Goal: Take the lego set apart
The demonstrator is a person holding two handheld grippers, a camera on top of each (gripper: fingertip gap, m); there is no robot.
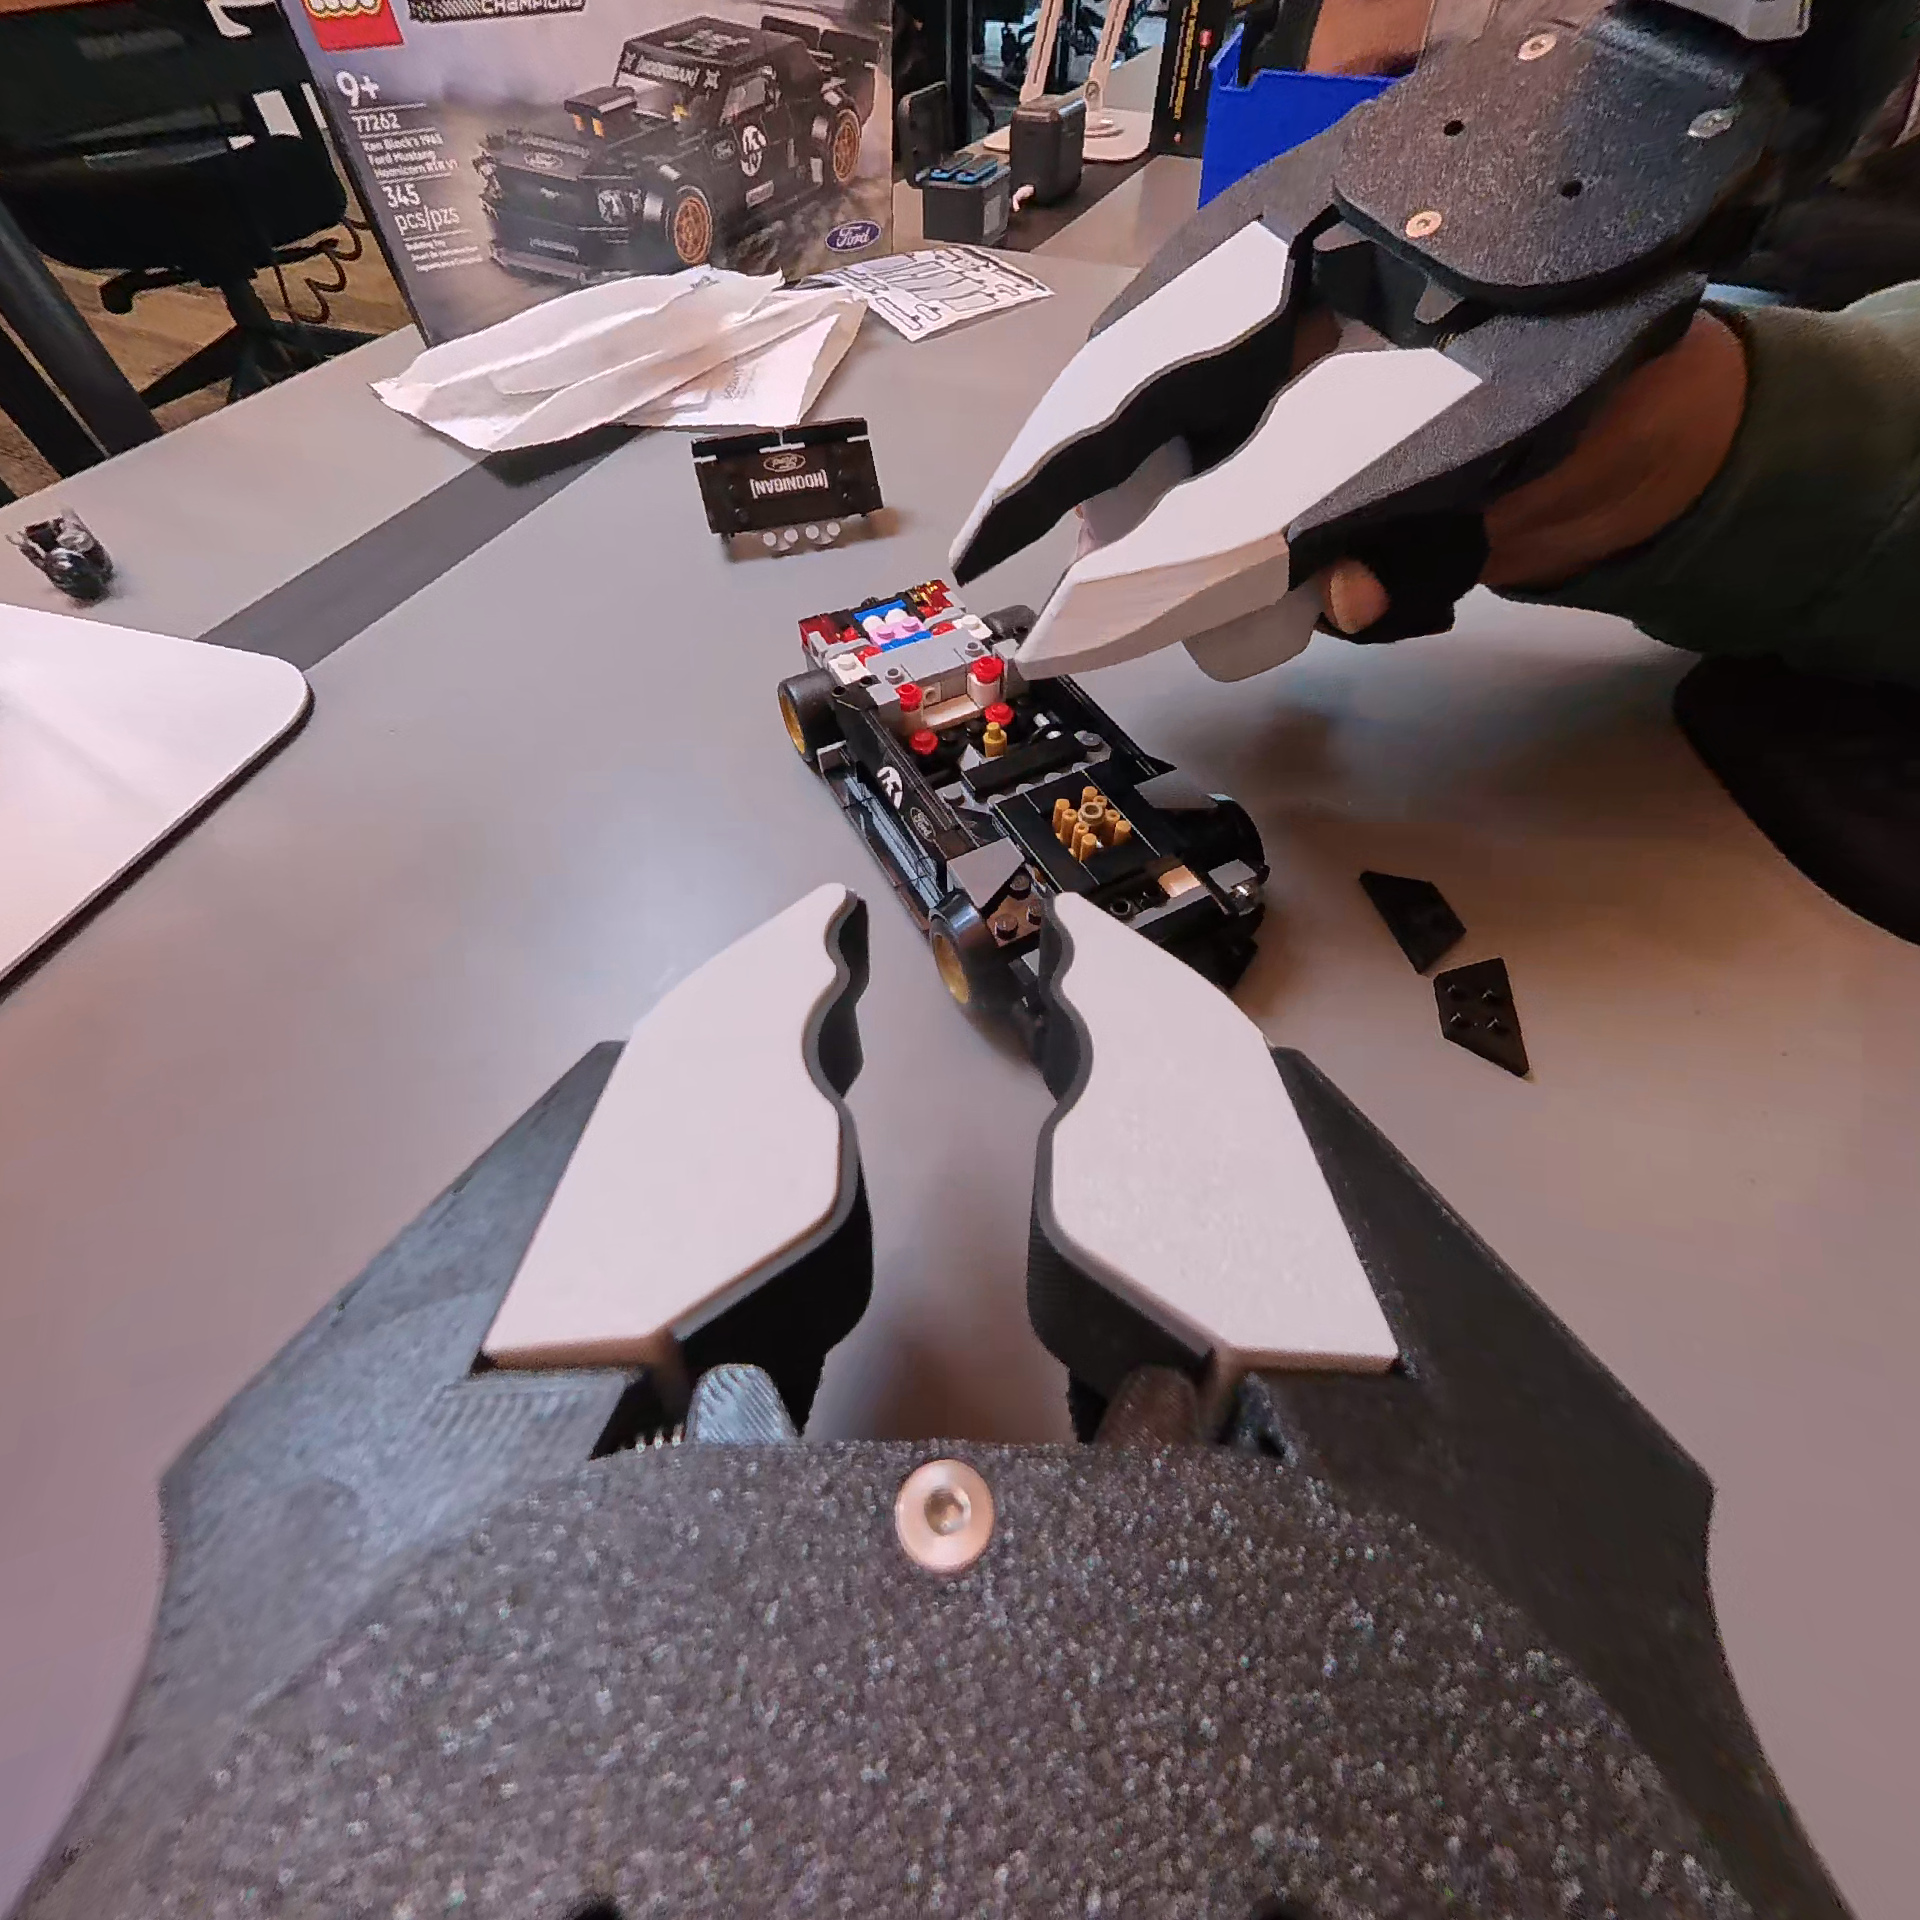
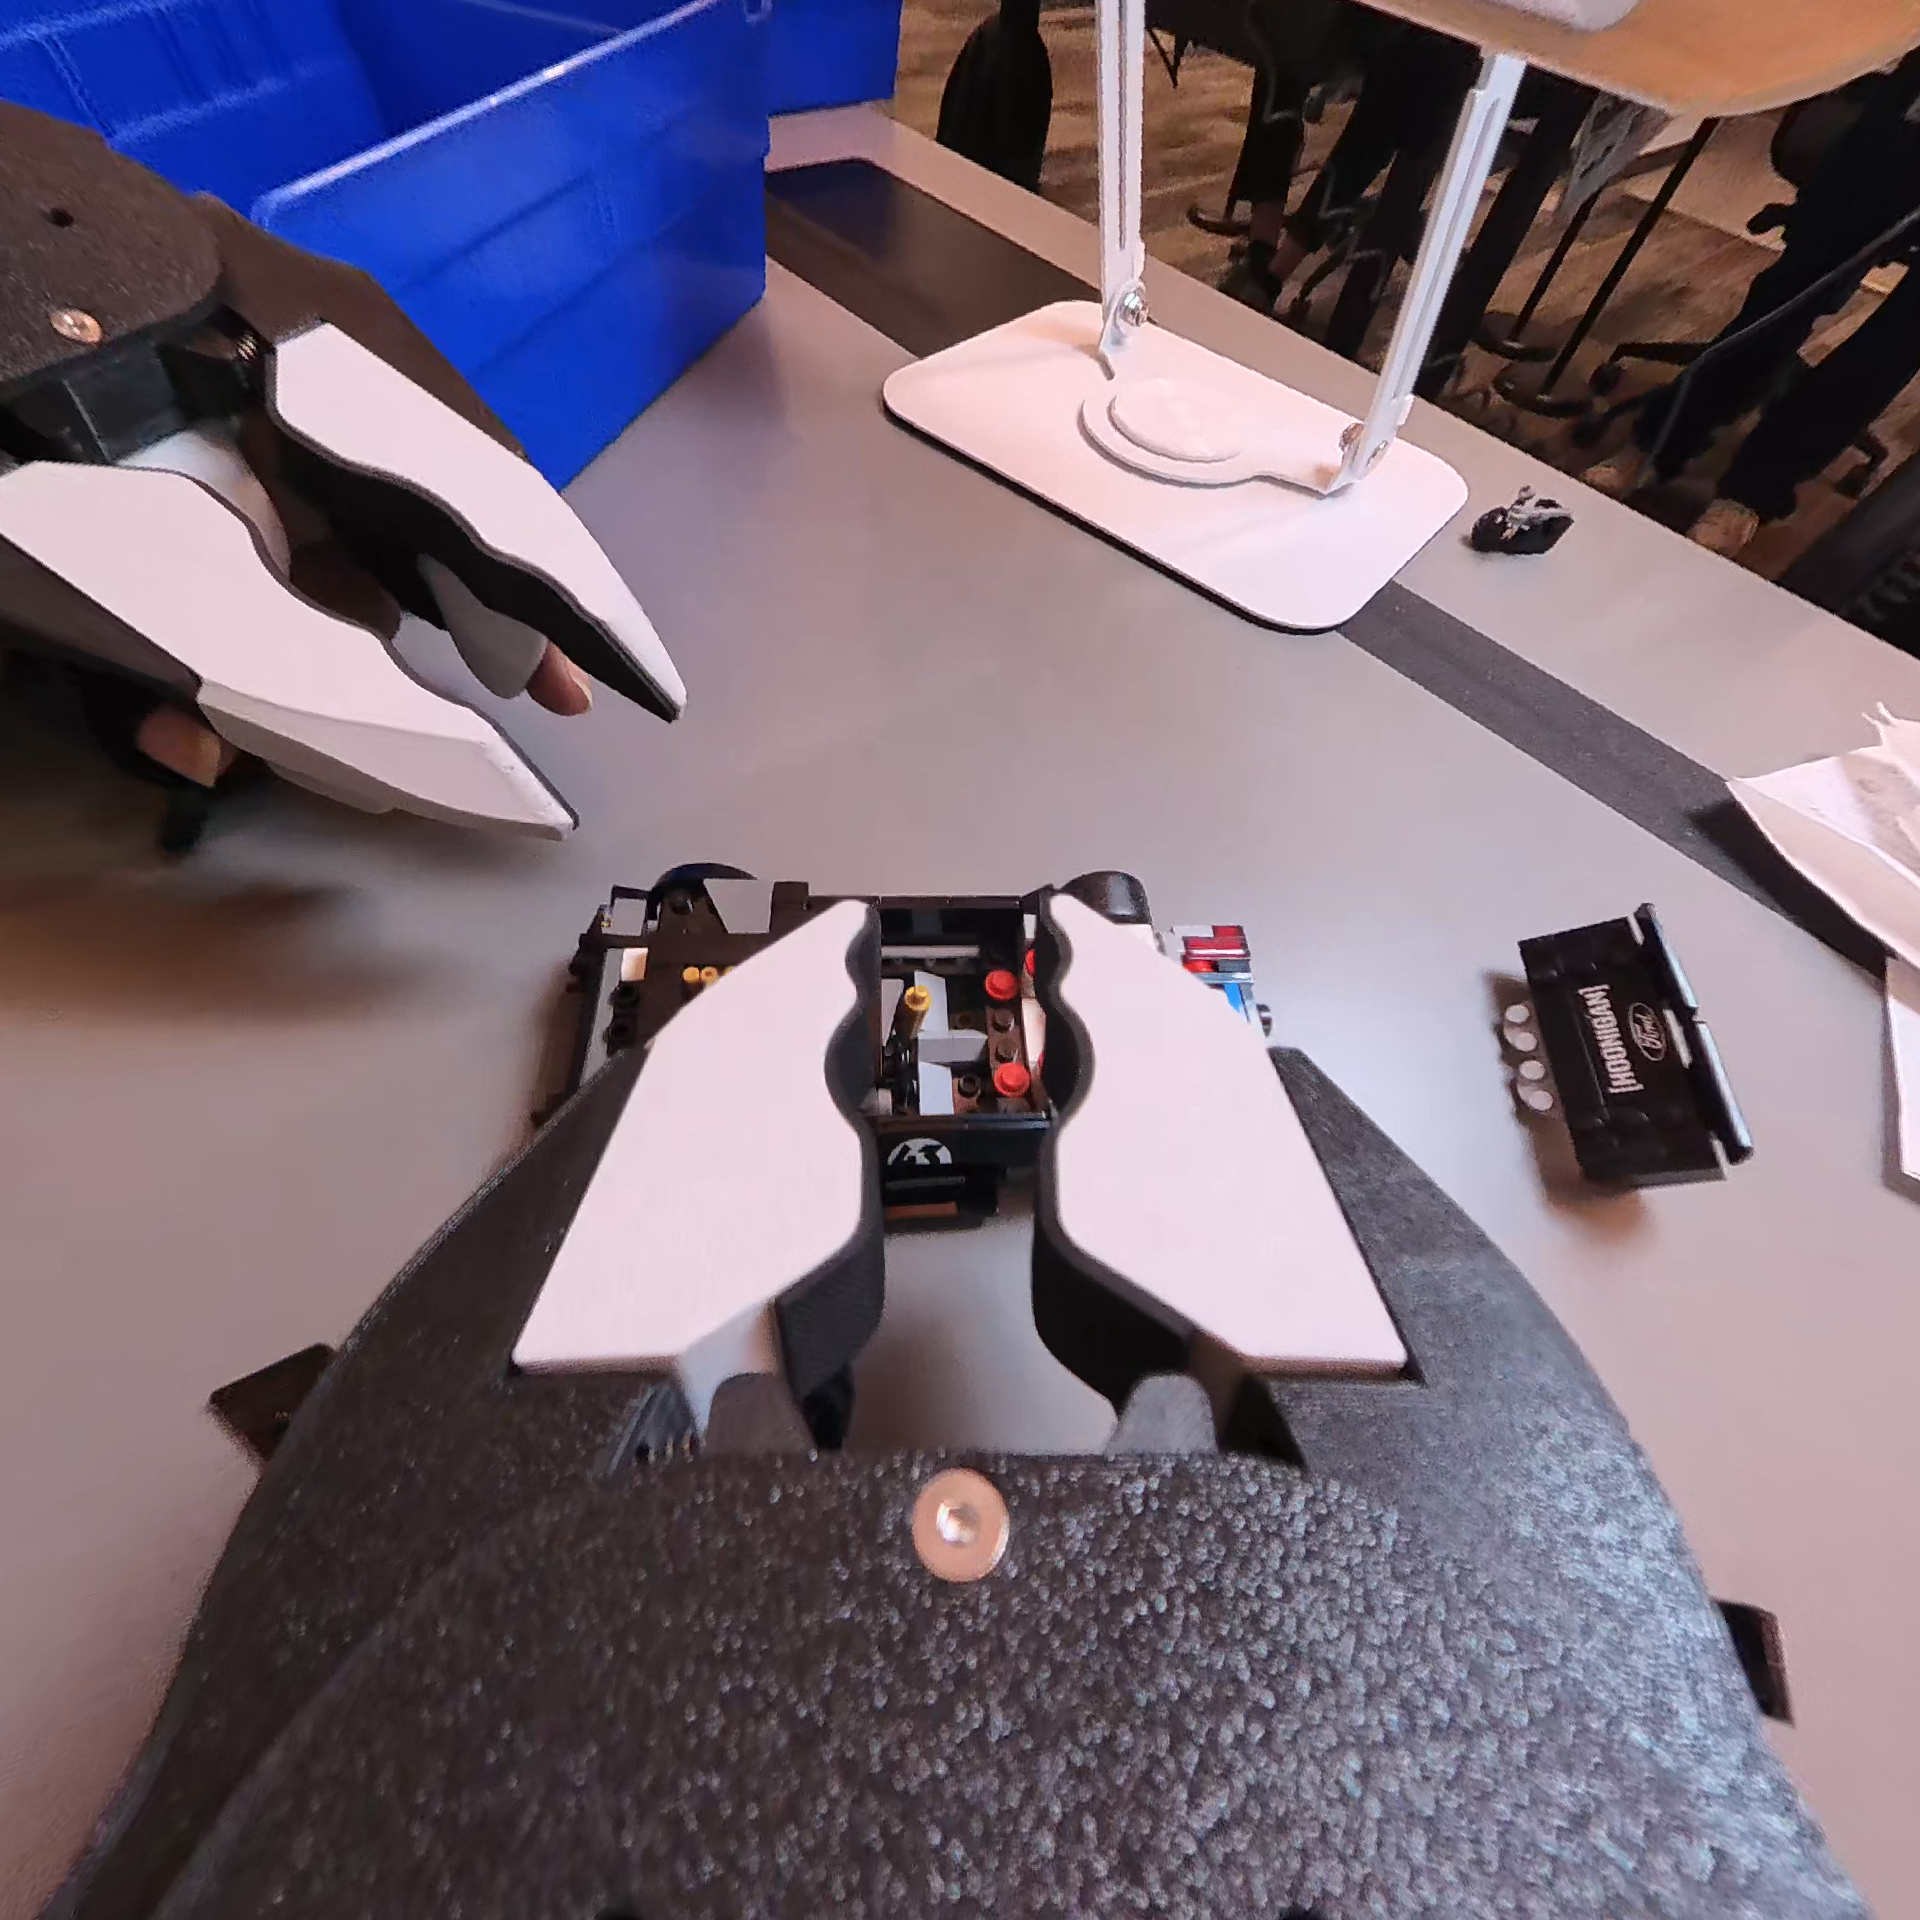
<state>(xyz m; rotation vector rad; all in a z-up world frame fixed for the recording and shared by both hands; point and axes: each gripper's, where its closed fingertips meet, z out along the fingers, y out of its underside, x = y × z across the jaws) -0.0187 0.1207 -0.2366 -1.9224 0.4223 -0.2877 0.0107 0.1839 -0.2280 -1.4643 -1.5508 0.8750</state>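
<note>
Left wrist view: your left gripper (image 1: 951,914) hangs low over the grey counter (image 1: 468,935) with its fingers parted and nothing between them; the right-hand finger's tip sits at the near front corner of the lego car (image 1: 1013,790). The car lies mid-counter, pointing away from you at an angle. Its roof and hood are off, so you look down into an open black chassis with gold engine studs, red and yellow pegs, and a grey, blue and pink block at the far end. Your right gripper (image 1: 997,613) reaches in from the upper right, fingers parted, tips at that far block. Already removed: a black roof panel (image 1: 788,483) beyond the car and two black wedge plates (image 1: 1449,966) to its right. The set's box (image 1: 623,156) stands at the back behind crumpled paper bags (image 1: 623,353).

Right wrist view: your right gripper (image 2: 956,914) hovers above the car (image 2: 956,1049), fingers apart, straddling the open cabin without clamping it. Your left gripper (image 2: 623,764) waits open at the left, clear of the model. The roof panel (image 2: 1626,1049) lies to the right.

Judging by this, you are early on: a few outer panels are off, while wheels, chassis and interior remain assembled.
</note>
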